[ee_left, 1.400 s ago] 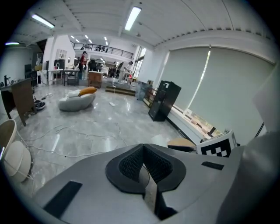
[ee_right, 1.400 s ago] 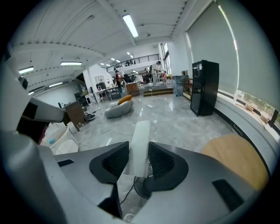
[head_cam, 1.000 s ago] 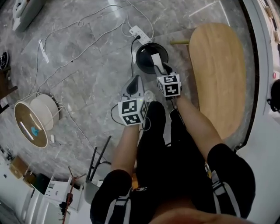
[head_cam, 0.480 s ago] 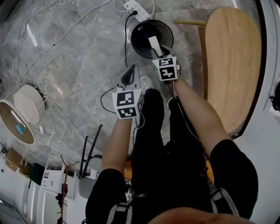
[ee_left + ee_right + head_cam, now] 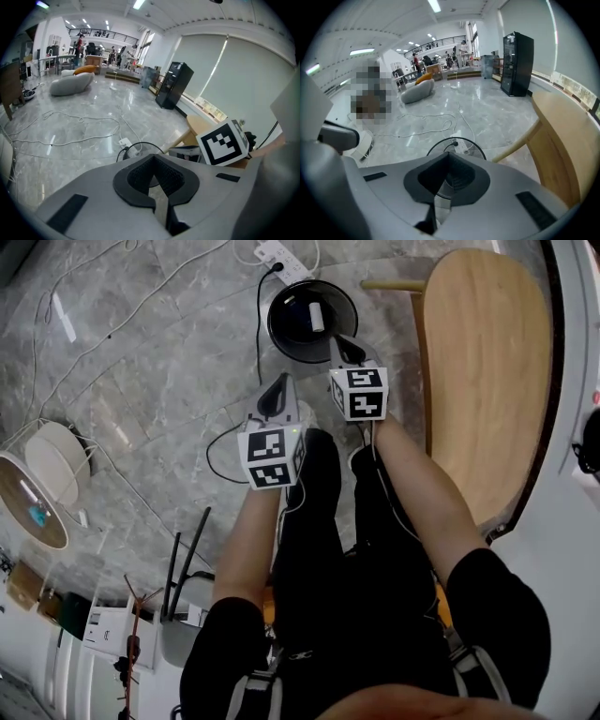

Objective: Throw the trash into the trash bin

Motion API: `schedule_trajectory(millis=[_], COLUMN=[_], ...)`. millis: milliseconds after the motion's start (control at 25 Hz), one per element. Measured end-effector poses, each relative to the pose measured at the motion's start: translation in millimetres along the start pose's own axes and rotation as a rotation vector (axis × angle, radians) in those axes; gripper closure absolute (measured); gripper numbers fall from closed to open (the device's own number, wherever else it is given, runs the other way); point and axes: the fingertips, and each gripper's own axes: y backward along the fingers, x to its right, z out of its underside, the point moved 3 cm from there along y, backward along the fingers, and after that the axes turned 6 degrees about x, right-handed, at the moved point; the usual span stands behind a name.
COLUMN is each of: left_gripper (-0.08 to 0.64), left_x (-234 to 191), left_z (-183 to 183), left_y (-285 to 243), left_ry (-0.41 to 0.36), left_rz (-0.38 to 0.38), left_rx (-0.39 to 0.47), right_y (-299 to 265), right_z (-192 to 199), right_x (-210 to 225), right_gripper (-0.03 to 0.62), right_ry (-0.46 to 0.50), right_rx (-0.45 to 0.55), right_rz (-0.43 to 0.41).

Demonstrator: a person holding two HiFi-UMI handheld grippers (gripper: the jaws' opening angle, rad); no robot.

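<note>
A black round trash bin stands on the grey marble floor ahead of my feet. A white strip of trash lies inside it. My right gripper hangs at the bin's near right rim, shut and empty, apart from the trash. In the right gripper view the jaws meet over the bin's rim. My left gripper is to the left, just short of the bin, also shut with nothing in it. The left gripper view shows its jaws below the bin's rim.
A long wooden table runs along the right, one leg beside the bin. A white power strip with trailing cables lies just beyond the bin. A round white and wood container sits far left. My black-clad legs are below the grippers.
The white trash has left the right gripper and now lies in the bin. The right jaws have closed. Both grippers have come down.
</note>
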Motion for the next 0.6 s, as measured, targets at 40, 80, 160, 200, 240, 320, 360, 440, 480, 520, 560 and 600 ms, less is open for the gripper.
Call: schedule_trajectory(millis=[40, 80, 160, 200, 240, 320, 360, 440, 480, 520, 560, 600], left_gripper=[0.548, 0.548, 0.548, 0.548, 0.548, 0.548, 0.548, 0.548, 0.548, 0.548, 0.548, 0.548], left_x=[5, 9, 20, 26, 32, 46, 54, 74, 84, 94, 103, 112], left_z=[-6, -13, -27, -34, -42, -62, -74, -101, -117, -135, -154, -174], left_y=[1, 2, 8, 13, 19, 37, 48, 73, 85, 96, 107, 117], left_ry=[-0.006, -0.014, -0.026, -0.026, -0.020, -0.004, -0.001, -0.021, -0.033, -0.037, -0.038, -0.042], left_rz=[0.001, 0.003, 0.004, 0.001, -0.005, -0.025, -0.032, -0.040, -0.042, -0.042, -0.042, -0.041], left_rx=[0.010, 0.020, 0.040, 0.051, 0.064, 0.094, 0.108, 0.132, 0.148, 0.168, 0.193, 0.221], right_y=[10, 20, 43, 56, 71, 103, 120, 159, 179, 199, 218, 237], right_z=[-6, -12, -26, -34, -43, -64, -76, -107, -126, -147, -170, -191], right_x=[0, -2, -9, -11, -12, -14, -15, -17, -17, -16, -15, -13], right_gripper=[0.580, 0.580, 0.580, 0.580, 0.580, 0.580, 0.581, 0.580, 0.581, 0.581, 0.581, 0.581], right_ry=[-0.022, -0.033, -0.028, -0.021, -0.017, -0.022, -0.025, -0.026, -0.027, -0.031, -0.037, -0.042], right_rx=[0.016, 0.034, 0.077, 0.099, 0.119, 0.153, 0.172, 0.228, 0.265, 0.307, 0.351, 0.395], right_rz=[-0.005, -0.015, -0.038, -0.045, -0.049, -0.051, -0.051, -0.055, -0.057, -0.059, -0.061, -0.066])
